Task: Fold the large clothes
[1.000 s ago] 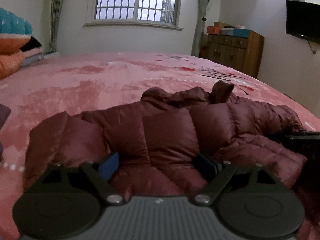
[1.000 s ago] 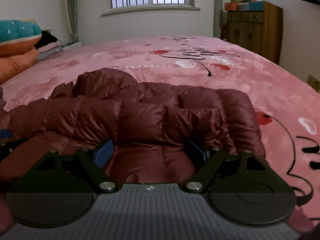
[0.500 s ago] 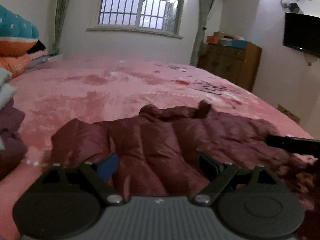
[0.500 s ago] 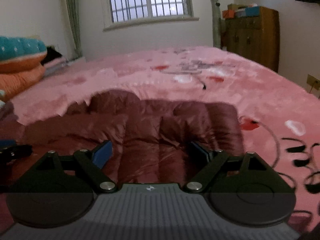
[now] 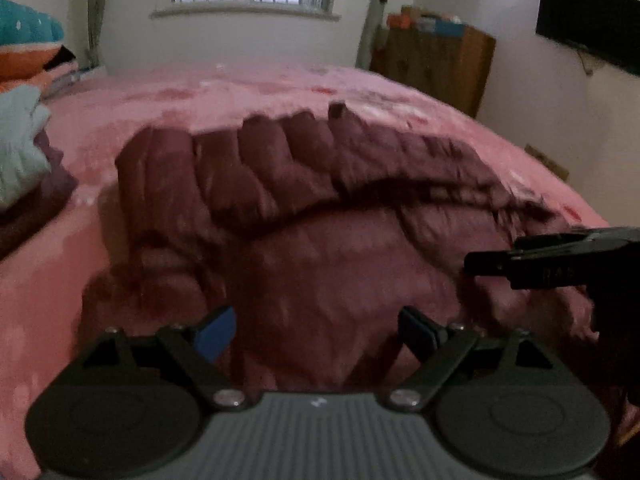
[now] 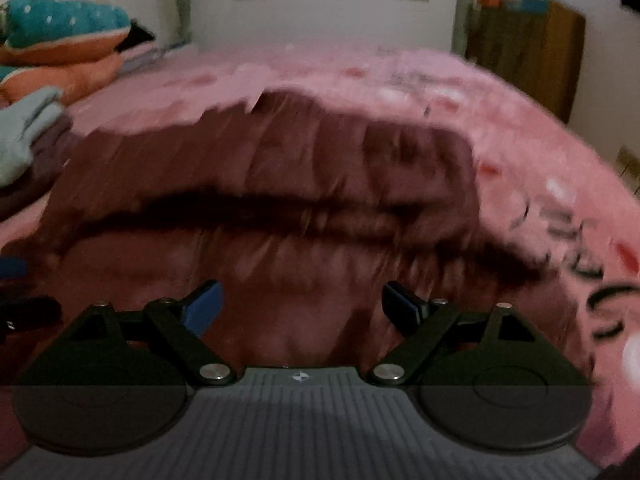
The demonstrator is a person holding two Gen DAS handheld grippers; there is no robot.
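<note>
A maroon puffer jacket (image 5: 304,208) lies on the pink bed (image 5: 248,92), its far half folded over the near half along a dark crease. My left gripper (image 5: 316,330) hovers over the jacket's near edge, open, with nothing between its blue pads. In the right wrist view the jacket (image 6: 280,184) is blurred by motion. My right gripper (image 6: 302,306) also stands open above the near edge and holds nothing. One black finger of the right gripper (image 5: 560,260) pokes in from the right in the left wrist view.
A stack of folded clothes (image 5: 20,160) sits at the bed's left side. Teal and orange bedding (image 6: 60,40) is piled behind it. A wooden cabinet (image 5: 440,68) stands by the far wall, and a dark screen (image 5: 592,36) hangs on the right wall.
Both grippers have drawn back from the jacket and slightly up, so more of it shows, including the near layer under the fold. Both stayed wide open.
</note>
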